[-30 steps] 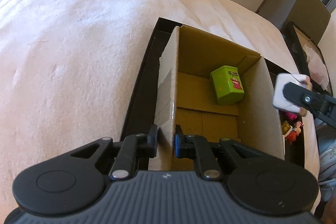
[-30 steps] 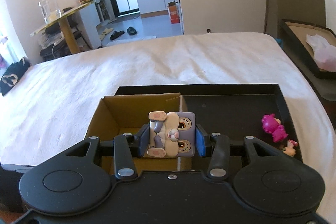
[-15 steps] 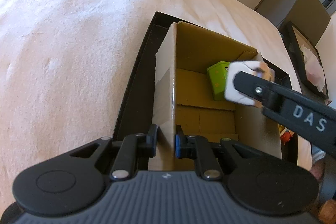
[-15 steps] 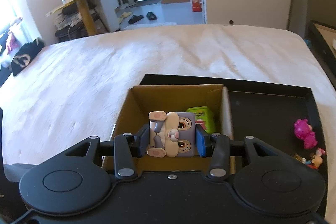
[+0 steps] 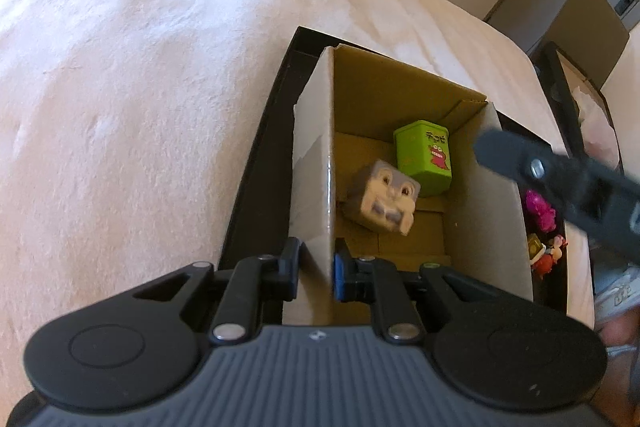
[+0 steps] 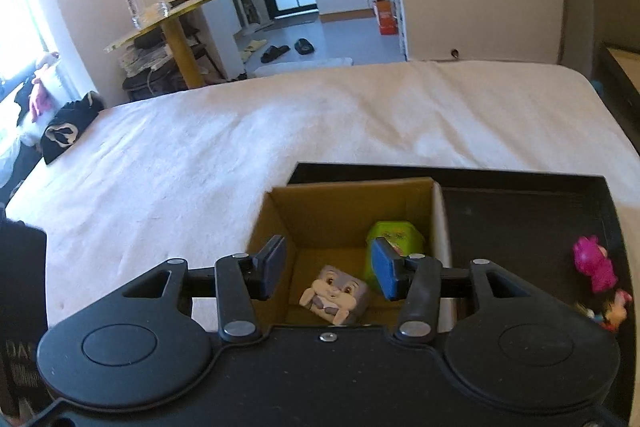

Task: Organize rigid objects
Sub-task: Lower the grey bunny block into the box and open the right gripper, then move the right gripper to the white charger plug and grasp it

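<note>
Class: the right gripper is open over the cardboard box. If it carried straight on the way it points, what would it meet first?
Probably the rabbit cube lying on the box floor, straight ahead between the right gripper fingers. The green tin sits beside that line, though depth is uncertain.

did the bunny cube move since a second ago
Yes. The bunny cube has left the right gripper, whose jaws now stand open, and dropped onto the cardboard box floor beside the green tin.
</note>
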`<action>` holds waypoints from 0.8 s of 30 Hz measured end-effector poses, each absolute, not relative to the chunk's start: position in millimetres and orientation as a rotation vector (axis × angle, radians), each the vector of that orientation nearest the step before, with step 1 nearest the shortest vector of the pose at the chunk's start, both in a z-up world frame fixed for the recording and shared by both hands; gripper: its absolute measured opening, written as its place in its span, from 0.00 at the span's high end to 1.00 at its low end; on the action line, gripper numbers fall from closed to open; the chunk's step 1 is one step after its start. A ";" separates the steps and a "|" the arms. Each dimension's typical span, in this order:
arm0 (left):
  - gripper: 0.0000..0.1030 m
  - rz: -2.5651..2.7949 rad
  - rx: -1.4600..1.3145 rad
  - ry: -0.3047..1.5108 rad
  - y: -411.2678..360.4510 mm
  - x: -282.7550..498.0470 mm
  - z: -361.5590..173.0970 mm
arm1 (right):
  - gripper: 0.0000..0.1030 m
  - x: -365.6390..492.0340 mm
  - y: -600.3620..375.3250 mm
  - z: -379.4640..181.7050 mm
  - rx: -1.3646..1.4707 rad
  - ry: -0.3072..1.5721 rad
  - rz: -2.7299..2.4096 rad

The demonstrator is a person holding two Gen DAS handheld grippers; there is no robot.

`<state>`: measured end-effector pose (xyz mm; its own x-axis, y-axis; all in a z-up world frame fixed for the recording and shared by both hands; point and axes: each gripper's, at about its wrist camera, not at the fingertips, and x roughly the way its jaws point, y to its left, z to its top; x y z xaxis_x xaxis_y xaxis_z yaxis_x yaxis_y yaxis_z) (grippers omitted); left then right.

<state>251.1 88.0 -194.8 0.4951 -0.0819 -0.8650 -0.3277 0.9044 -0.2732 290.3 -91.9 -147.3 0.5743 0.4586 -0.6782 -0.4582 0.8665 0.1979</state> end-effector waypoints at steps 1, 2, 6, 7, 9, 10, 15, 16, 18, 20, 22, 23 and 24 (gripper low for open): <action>0.85 0.155 -0.438 1.052 87.9 251.1 -194.4 | 0.52 288.8 -95.5 -148.2 0.000 0.798 0.532; 0.85 0.156 -0.440 1.054 87.5 251.2 -193.7 | 0.52 287.9 -99.4 -149.1 0.003 0.803 0.525; 0.85 0.157 -0.432 1.063 86.2 253.0 -190.4 | 0.49 284.4 -115.1 -153.4 0.028 0.817 0.490; 0.85 0.158 -0.425 1.064 85.6 253.2 -189.5 | 0.48 283.8 -118.6 -153.8 0.033 0.818 0.484; 0.85 0.167 -0.416 1.068 85.4 253.2 -188.4 | 0.48 283.3 -125.0 -154.5 0.042 0.819 0.479; 0.85 0.173 -0.413 1.069 85.1 253.0 -187.3 | 0.47 282.5 -128.3 -154.6 0.046 0.820 0.475; 0.83 0.196 -0.400 1.078 82.7 251.8 -183.4 | 0.46 283.1 -146.6 -155.1 0.069 0.825 0.448; 0.83 0.199 -0.401 1.079 82.4 251.4 -182.6 | 0.46 282.9 -150.5 -155.4 0.074 0.824 0.445; 0.83 0.200 -0.394 1.080 81.2 250.6 -180.8 | 0.44 280.9 -158.2 -155.9 0.079 0.821 0.437; 0.83 0.205 -0.393 1.082 80.5 249.9 -178.9 | 0.42 280.1 -166.2 -156.6 0.080 0.818 0.430; 0.82 0.215 -0.392 1.085 79.4 249.9 -176.8 | 0.42 278.6 -173.1 -157.0 0.083 0.813 0.430; 0.80 0.221 -0.388 1.091 78.6 250.4 -176.0 | 0.40 277.3 -176.4 -156.9 0.084 0.809 0.431; 0.78 0.225 -0.384 1.095 77.7 250.9 -175.3 | 0.39 276.5 -179.7 -156.3 0.086 0.805 0.430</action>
